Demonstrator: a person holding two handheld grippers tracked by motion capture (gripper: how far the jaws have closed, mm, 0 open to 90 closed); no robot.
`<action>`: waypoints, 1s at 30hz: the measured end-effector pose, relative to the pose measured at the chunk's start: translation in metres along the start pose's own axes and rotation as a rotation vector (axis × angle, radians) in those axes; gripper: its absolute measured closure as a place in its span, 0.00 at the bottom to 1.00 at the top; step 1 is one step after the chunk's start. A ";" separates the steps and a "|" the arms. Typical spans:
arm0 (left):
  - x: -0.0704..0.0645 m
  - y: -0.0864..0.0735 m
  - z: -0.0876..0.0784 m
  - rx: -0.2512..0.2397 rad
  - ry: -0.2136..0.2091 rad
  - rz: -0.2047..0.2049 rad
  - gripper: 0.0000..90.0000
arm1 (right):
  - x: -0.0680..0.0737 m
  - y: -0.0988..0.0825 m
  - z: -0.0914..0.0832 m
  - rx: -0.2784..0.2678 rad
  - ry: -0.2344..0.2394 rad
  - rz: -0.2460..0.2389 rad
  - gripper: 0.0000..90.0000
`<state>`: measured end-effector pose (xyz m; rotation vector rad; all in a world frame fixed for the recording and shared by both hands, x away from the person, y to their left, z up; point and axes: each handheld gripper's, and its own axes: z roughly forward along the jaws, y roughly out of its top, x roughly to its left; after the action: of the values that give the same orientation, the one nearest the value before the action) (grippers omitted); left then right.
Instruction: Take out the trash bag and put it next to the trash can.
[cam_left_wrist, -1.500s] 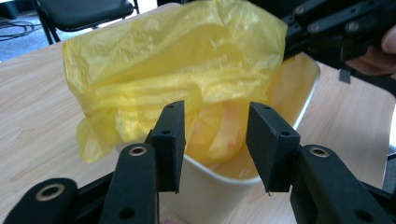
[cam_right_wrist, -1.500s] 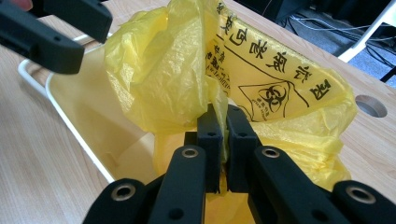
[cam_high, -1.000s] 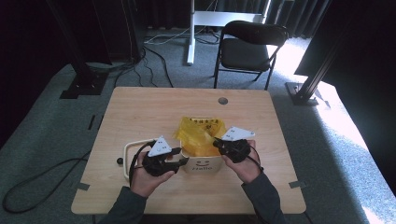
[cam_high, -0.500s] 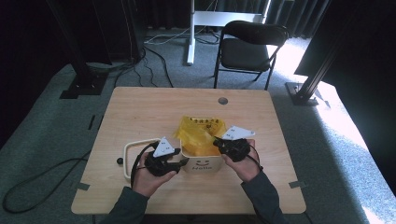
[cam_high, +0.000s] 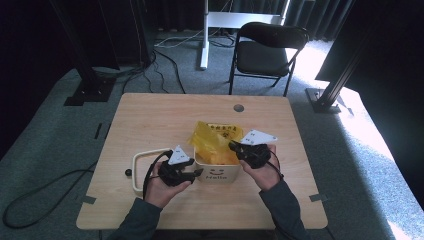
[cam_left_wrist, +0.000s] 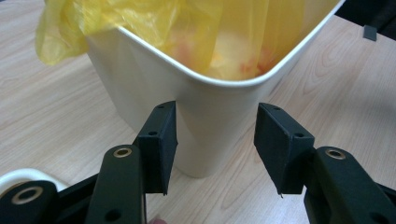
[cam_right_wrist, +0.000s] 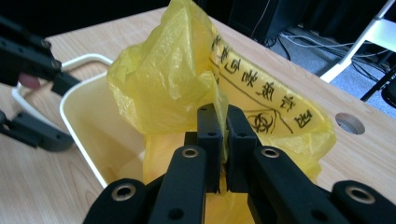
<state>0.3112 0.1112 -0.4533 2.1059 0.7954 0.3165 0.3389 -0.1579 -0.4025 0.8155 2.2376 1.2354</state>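
Observation:
A white bin (cam_high: 216, 172) with "Hello" on its front stands at the table's near middle, with a yellow biohazard bag (cam_high: 216, 137) bunched up out of it. My left gripper (cam_high: 197, 172) is at the bin's left corner. In the left gripper view its open jaws (cam_left_wrist: 215, 140) straddle that corner of the bin (cam_left_wrist: 215, 107), and a gap shows beside the right pad. My right gripper (cam_high: 232, 145) reaches in from the right. In the right gripper view it (cam_right_wrist: 223, 140) is shut on a fold of the bag (cam_right_wrist: 163, 79) above the bin (cam_right_wrist: 79, 112).
A white rounded frame (cam_high: 142, 165) lies on the table (cam_high: 150, 120) left of the bin, under my left hand. A small black knob (cam_high: 128, 172) sits beside it. A cable hole (cam_high: 238, 107) is near the far edge. A black chair (cam_high: 265, 50) stands behind the table.

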 end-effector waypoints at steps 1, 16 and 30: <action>0.000 0.000 0.000 0.003 0.000 0.002 0.55 | 0.000 0.001 -0.001 -0.004 -0.001 0.002 0.97; -0.001 -0.006 0.004 0.020 -0.016 0.004 0.55 | -0.002 0.019 -0.008 -0.056 -0.020 -0.001 0.97; 0.008 -0.015 0.007 0.043 -0.007 -0.029 0.55 | -0.010 0.029 -0.015 -0.093 -0.034 0.016 0.97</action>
<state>0.3145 0.1186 -0.4703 2.1320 0.8351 0.2788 0.3441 -0.1616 -0.3690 0.8138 2.1336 1.3126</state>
